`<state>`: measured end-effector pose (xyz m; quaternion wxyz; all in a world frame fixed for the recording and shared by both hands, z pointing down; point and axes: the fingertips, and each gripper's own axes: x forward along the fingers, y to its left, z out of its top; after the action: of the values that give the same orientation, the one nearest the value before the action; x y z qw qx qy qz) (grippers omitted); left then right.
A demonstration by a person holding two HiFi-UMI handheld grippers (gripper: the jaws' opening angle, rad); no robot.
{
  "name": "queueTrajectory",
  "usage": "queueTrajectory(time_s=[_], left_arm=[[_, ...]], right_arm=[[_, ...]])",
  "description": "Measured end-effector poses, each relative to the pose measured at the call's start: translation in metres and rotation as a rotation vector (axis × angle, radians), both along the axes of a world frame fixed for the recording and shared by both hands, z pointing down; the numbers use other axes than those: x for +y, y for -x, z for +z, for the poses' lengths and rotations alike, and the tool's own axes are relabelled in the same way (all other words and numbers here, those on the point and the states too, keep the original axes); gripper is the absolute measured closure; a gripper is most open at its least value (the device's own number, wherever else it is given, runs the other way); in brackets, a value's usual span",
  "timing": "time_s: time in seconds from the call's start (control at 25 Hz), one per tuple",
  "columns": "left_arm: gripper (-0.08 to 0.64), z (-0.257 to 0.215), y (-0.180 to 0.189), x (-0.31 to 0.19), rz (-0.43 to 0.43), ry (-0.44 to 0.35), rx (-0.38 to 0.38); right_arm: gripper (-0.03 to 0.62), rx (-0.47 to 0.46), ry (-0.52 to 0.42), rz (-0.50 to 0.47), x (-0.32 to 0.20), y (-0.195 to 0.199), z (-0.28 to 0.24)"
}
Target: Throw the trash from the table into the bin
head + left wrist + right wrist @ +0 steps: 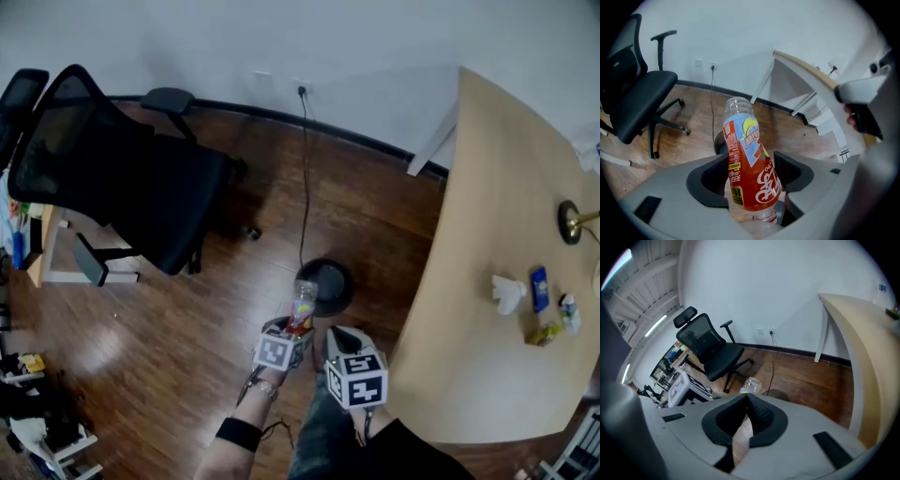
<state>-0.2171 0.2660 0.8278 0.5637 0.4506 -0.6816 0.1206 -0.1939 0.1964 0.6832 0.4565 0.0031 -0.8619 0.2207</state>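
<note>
Wooden floor, black bin [323, 286] beside the bench [459, 356]. Left claw [752, 171] grips a plastic bottle [749, 159] near the bin, not yet dropped. Right claw [744, 404] is closed and empty. A tissue [509, 292] and wrappers [542, 305] wait on the bench, well away from the bin.

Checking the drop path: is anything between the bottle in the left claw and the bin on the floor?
Nothing visible. The bottle, clamped in the left claw, hangs close by the open black bin; only wood floor shows between them.
</note>
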Motion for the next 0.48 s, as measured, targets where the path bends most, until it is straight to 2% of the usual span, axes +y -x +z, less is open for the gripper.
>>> queueTrajectory(time_s=[0.24, 0.32, 0.48], left_arm=[[0.245, 0.127, 0.008, -0.016, 0.069, 0.102, 0.059], [0.245, 0.154, 0.010, -0.019, 0.077, 0.131, 0.087], [0.245, 0.180, 0.015, -0.031, 0.081, 0.139, 0.123]], right_arm=[[0.588, 0.041, 0.034, 0.091, -0.006, 0.008, 0.039], [0.588, 0.054, 0.045, 0.123, -0.010, 0.010, 0.051], [0.588, 0.087, 0.026, 0.160, -0.024, 0.011, 0.073]])
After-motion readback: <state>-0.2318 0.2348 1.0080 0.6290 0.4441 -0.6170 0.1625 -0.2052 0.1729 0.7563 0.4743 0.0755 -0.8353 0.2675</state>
